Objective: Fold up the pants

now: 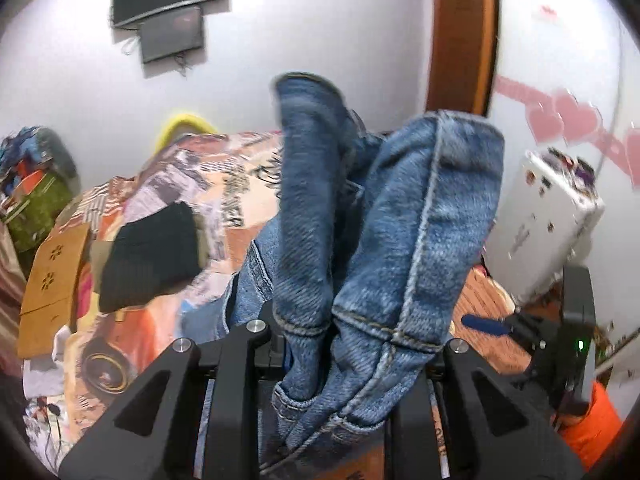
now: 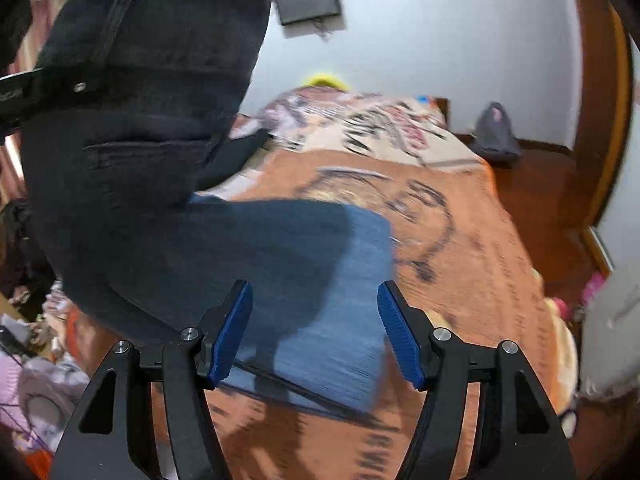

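Blue denim pants (image 1: pixel 400 216) fill the middle of the left wrist view, bunched and lifted off the bed. My left gripper (image 1: pixel 352 352) is shut on the hems and seams, and the cloth hides its fingertips. In the right wrist view the lifted part of the pants (image 2: pixel 140 120) hangs dark at the upper left, with a belt loop and pocket showing. The rest of the pants (image 2: pixel 320 280) lies flat on the bed. My right gripper (image 2: pixel 316 332) hovers just above that flat part, open, with nothing pressed between its blue pads (image 2: pixel 232 332). It also shows as the right gripper (image 1: pixel 520 328) low at the right.
The bed (image 2: pixel 460 220) has an orange patterned cover. A folded black garment (image 1: pixel 152 256) and a tan cardboard piece (image 1: pixel 52 272) lie on its left part. A white box (image 1: pixel 548 216) stands at the right. A wooden door frame (image 1: pixel 464 32) rises behind.
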Action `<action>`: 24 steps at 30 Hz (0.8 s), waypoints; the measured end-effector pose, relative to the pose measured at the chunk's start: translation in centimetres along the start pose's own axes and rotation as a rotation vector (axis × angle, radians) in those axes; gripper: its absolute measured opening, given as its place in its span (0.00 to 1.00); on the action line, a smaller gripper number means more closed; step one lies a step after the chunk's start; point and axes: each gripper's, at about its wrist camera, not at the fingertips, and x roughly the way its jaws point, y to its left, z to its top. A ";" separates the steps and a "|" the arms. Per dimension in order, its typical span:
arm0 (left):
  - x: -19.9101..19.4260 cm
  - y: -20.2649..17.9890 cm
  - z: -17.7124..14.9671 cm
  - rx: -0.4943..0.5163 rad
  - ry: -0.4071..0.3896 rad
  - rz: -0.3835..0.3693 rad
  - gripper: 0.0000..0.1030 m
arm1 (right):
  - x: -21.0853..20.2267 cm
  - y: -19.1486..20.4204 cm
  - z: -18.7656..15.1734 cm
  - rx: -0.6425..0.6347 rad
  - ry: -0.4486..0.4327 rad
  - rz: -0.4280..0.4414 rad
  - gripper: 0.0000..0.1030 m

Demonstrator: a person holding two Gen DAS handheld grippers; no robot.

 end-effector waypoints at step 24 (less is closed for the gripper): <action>6.9 -10.1 -8.0 0.299 0.304 -0.038 0.77 | -2.6 -3.2 -3.4 0.135 0.012 0.005 0.60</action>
